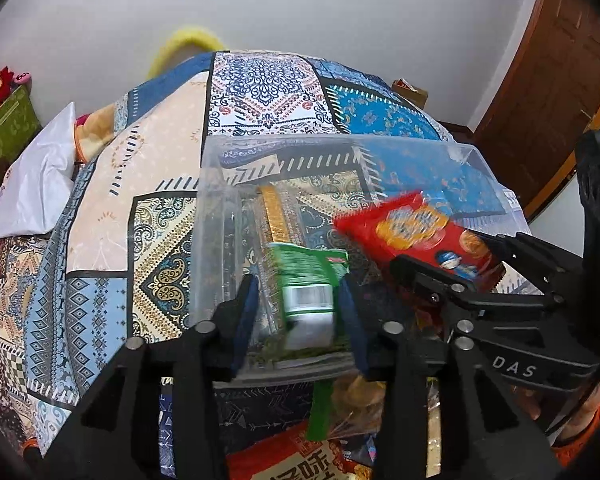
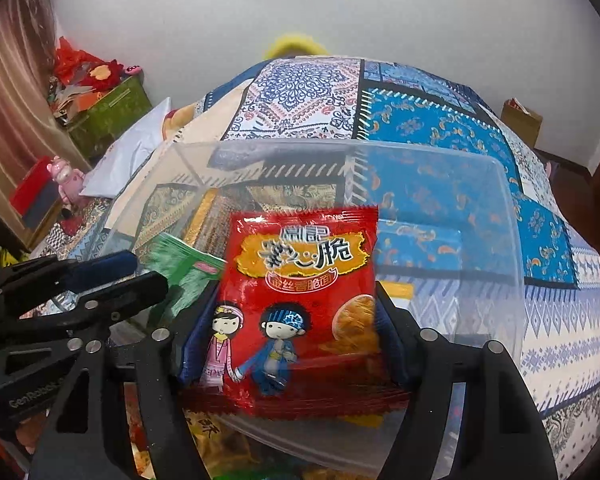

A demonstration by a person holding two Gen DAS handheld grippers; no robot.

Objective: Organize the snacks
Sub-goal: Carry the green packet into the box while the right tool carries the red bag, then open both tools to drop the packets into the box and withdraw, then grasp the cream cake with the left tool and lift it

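A clear plastic bin [image 1: 380,140] [image 2: 340,146] sits on the patterned bedspread. My left gripper [image 1: 298,308] [image 2: 144,270] hangs over the bin's left part. A blurred green snack packet [image 1: 308,280] [image 2: 184,268] lies between its blue pads [image 1: 246,312], with a gap on the left side, so the jaws are open. My right gripper [image 2: 294,300] [image 1: 448,256] holds an upright red snack packet [image 2: 300,280] [image 1: 412,228] with cartoon figures over the bin, its pads pressed on both edges. A gold-striped clear wrapper [image 1: 276,216] lies inside the bin.
A pile of loose snack packets [image 1: 300,460] [image 2: 220,440] lies on the bed [image 1: 160,140] in front of the bin. A white pillow [image 1: 36,188] and a green box [image 1: 4,132] are at the left. A brown door [image 1: 560,80] stands at the right.
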